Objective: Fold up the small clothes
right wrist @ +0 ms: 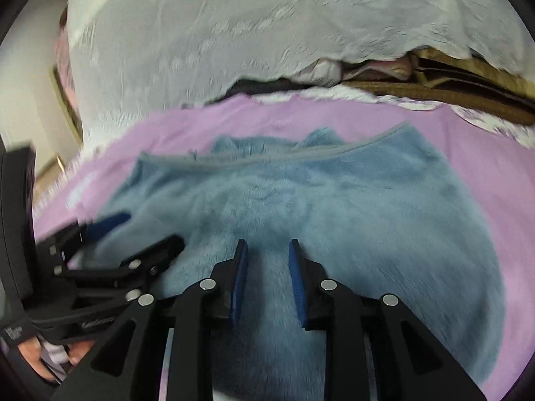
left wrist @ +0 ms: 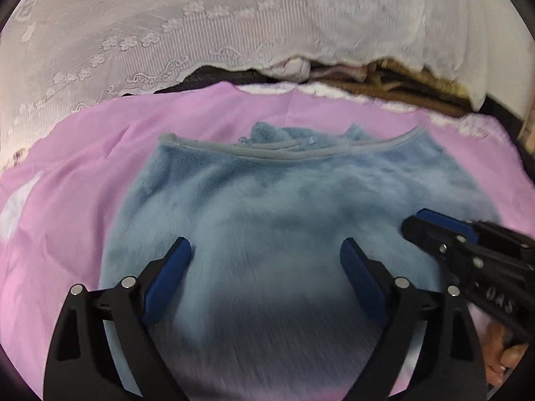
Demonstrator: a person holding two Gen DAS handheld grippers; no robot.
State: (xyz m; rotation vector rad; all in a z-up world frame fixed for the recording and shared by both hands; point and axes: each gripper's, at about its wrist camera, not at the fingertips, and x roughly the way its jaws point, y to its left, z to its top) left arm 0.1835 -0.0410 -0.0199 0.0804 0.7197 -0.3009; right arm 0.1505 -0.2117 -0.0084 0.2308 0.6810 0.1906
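Note:
A fluffy blue garment (left wrist: 284, 200) (right wrist: 351, 200) with a grey trimmed edge (left wrist: 267, 153) lies spread on a pink sheet (left wrist: 83, 167) (right wrist: 468, 133). My left gripper (left wrist: 265, 245) hovers over its near part, jaws wide open and nothing between the blue pads. In the right wrist view the same gripper (right wrist: 143, 230) shows at the left edge of the garment. My right gripper (right wrist: 267, 245) sits just above the fleece with a narrow gap between its pads and no cloth pinched. From the left wrist view it (left wrist: 414, 220) reaches in from the right side.
White lace cloth (left wrist: 167, 16) (right wrist: 234, 16) hangs behind the pink sheet. Brown woven material (left wrist: 401, 90) and bundled fabric (left wrist: 294, 67) lie under its hem. A hand (left wrist: 505, 357) grips the right tool's handle; another hand (right wrist: 33, 351) holds the left one.

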